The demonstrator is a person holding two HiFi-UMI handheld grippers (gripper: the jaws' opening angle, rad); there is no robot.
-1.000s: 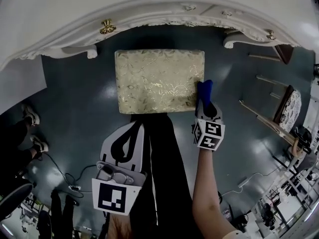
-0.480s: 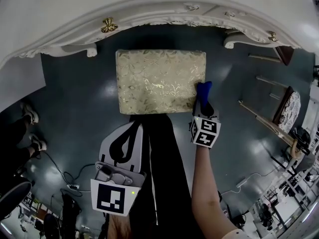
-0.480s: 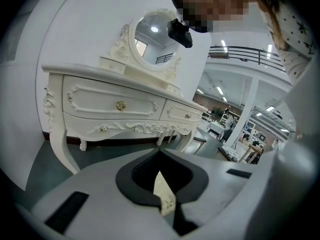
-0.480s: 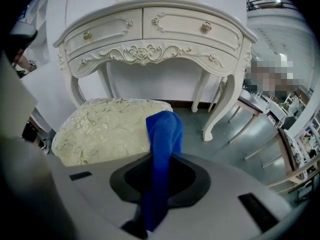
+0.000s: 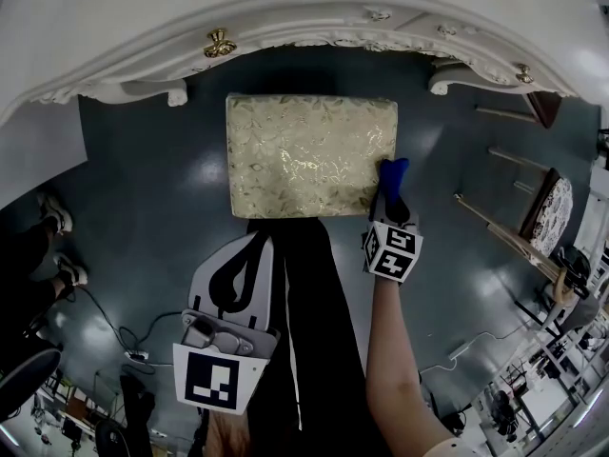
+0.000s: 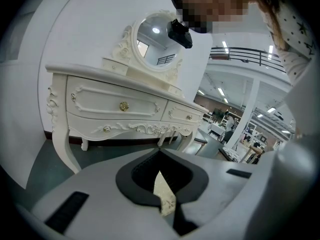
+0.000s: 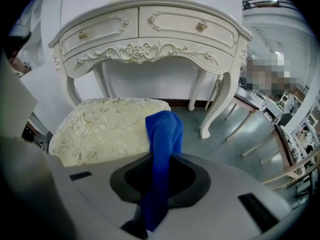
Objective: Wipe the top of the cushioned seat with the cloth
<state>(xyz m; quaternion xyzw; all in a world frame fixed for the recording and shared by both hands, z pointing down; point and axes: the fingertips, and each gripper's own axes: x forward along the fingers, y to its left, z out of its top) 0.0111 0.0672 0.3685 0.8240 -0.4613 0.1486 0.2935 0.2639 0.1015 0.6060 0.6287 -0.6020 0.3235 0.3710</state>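
Right tool (image 5: 389, 203) clenched on blue cloth (image 5: 392, 173). Cloth long axis runs along jaws, free end pointing toward right edge of seat (image 5: 304, 150). Left tool (image 5: 255, 248) closed, empty.

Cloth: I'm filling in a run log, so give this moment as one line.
right gripper: jaws shut on cloth | cloth: at right edge of seat | left gripper: jaws shut, empty, away from seat
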